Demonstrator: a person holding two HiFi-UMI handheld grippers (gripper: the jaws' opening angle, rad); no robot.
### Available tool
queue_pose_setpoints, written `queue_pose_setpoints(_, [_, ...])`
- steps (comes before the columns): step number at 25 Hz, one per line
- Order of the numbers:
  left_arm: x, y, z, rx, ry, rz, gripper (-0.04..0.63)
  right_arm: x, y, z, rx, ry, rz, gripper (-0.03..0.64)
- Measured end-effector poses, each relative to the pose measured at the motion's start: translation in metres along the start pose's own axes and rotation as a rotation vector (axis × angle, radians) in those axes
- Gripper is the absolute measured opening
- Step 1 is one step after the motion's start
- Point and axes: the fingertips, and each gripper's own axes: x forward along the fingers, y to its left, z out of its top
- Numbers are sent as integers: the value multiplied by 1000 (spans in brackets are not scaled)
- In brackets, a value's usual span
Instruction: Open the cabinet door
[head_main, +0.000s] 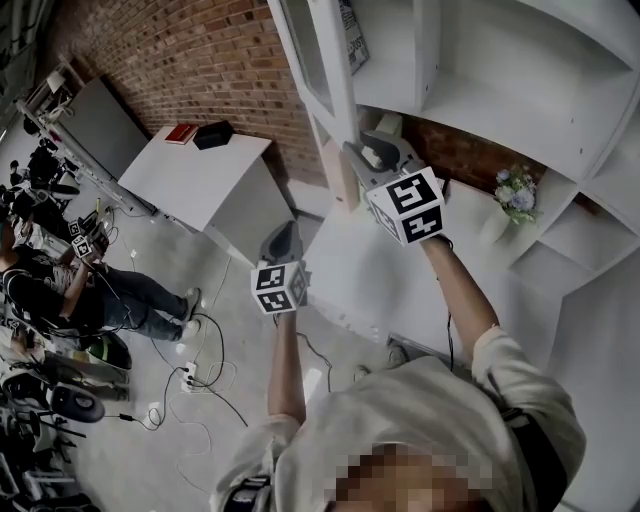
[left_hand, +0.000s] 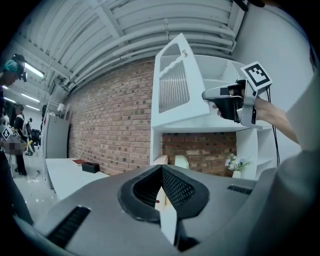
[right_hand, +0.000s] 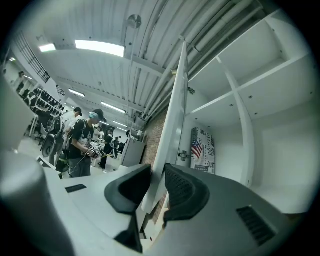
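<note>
We have the right gripper (right_hand: 157, 185) clamped on the free edge of the door (right_hand: 172, 125), the thin white edge running straight up between its two pads, while the left gripper (left_hand: 161, 187) hangs lower and apart with its jaws pressed together on nothing. The door (head_main: 338, 70) stands partly swung out from the upper part of the cabinet (head_main: 450, 100), at the cabinet's left side in the head view. We judge it a stiff, fairly light panel: a painted frame around a ribbed glass panel (left_hand: 174, 85), so it should turn freely on its hinges, but the glass would not take a knock. The smooth paint could let the pads slide, so the frame edge, where we hold it, is the right place, never the pane. Leftward there is open air for the swing; the brick wall (head_main: 200, 60) and the low table (head_main: 200, 170) lie well off. The tight spot is the left gripper (head_main: 282, 238), under the door's arc, so we would hold it low.
</note>
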Motion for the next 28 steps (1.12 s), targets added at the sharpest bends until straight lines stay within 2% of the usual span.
queue_pose_setpoints(5, [-15,11,6,-1,-12,31,26,10,27,9,2,-14,46,114])
queue_pose_setpoints(13, [-49,45,-1,-12,-6,129,26,31,69,18,-1,-33,126,121])
queue_pose_setpoints(18, [-76,68,4,-19,-16,202,26,47,87,22,13,-52,122,127])
queue_pose_setpoints(28, [-135,104,-5,-43,-6,335,26,78,125,30,18,-71,171,127])
